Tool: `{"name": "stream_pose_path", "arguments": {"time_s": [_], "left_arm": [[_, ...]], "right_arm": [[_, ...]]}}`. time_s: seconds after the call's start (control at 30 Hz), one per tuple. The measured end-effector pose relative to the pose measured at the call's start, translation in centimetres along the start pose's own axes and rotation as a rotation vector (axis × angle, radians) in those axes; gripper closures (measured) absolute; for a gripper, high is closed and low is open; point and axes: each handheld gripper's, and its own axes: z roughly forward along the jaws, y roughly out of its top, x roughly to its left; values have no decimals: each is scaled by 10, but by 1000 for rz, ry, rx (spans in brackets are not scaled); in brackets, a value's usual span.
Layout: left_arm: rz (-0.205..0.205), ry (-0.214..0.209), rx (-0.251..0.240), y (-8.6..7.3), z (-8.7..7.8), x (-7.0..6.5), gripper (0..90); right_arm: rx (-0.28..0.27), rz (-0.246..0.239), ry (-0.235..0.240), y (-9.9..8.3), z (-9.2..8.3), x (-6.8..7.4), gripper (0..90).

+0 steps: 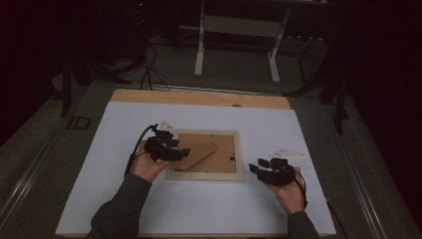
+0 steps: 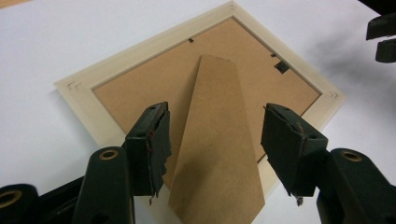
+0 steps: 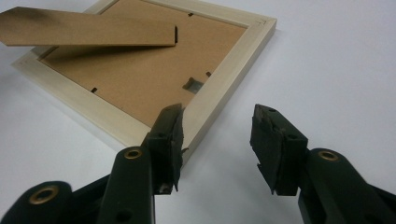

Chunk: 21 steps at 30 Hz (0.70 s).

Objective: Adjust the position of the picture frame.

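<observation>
Hand-held gripper [image 1: 185, 152] open — white table [image 1: 124, 199].

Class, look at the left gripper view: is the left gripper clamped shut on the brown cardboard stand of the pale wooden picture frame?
No: the left gripper stands open, its pads apart from the brown cardboard stand between them.

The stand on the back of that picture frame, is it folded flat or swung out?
Swung out. In the right gripper view the stand lifts clear of the frame's backing, casting a shadow beneath it. The frame lies face down.

High view looks down from above; both gripper views sit close, sharing the picture frame [image 1: 205, 155]
</observation>
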Motion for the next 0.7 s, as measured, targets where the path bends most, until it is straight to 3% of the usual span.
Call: {"name": "stream_pose_path", "arguments": {"time_s": [0.7], "left_arm": [[23, -105, 106, 18, 31, 4, 369]], "right_arm": [[-14, 34, 17, 2, -4, -5, 447]]}}
